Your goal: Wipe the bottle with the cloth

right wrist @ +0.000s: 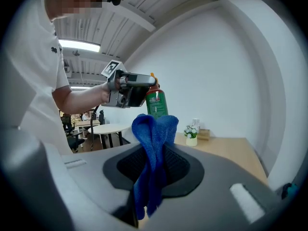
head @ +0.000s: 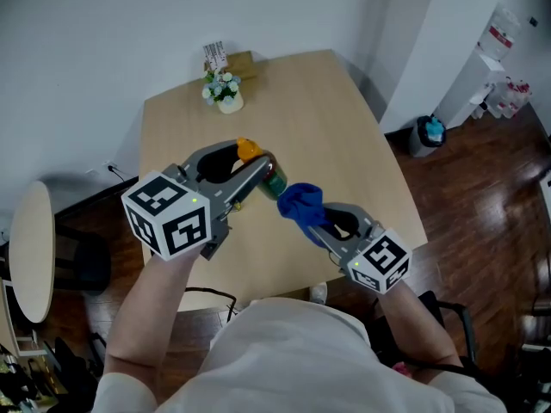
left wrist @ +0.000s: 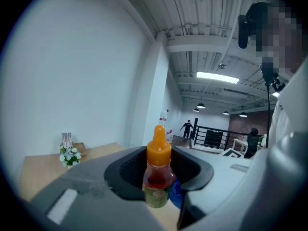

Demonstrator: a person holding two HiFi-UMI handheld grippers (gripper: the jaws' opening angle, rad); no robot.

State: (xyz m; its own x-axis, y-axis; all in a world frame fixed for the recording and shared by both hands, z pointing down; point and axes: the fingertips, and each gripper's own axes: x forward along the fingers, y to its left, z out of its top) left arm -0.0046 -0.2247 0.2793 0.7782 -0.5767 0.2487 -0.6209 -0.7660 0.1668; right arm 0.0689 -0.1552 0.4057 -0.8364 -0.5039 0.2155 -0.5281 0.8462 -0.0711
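Two grippers are in play: the left gripper (head: 258, 169) is clamped on the bottle (left wrist: 158, 177), and the right gripper (head: 314, 218) is clamped on a blue cloth (head: 300, 203) just beside the bottle's lower end. The bench (head: 327, 119) lies below the bottle, with a flower pot (head: 225, 91) beyond it.

We looked down on a light wooden worktop (head: 336, 136) with rounded corners, its far edge set against a white wall (head: 103, 24). A small white pot of white and pale blue flowers (head: 225, 91) stood near that far edge. Just behind the pot, toward the wall, a low wooden block (head: 244, 60) lay on the worktop. A printed card (head: 214, 55) stood upright at the block's left end, behind the pot. Its print was too small for us to read.
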